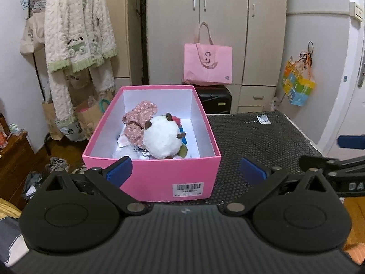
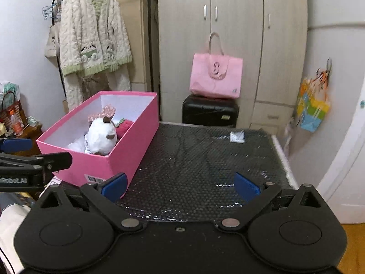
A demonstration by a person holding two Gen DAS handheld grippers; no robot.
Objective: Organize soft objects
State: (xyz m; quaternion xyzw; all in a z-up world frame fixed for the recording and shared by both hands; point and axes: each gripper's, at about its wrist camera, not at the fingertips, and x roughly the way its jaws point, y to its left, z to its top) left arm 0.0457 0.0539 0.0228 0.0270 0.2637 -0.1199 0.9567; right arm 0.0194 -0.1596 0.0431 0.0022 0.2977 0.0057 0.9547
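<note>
A pink box stands on the left of a black bubble-wrap table top. Inside lie a white round plush, a pink floral cloth toy, a red soft item and other soft bits. My left gripper is open, its blue pads astride the box's near right corner, holding nothing. My right gripper is open over bare bubble wrap, right of the box, empty. Each gripper's finger shows at the edge of the other's view.
A small white packet lies at the table's far right. Behind stand a black suitcase with a pink tote bag on it, and a wardrobe. A fleece robe hangs at left.
</note>
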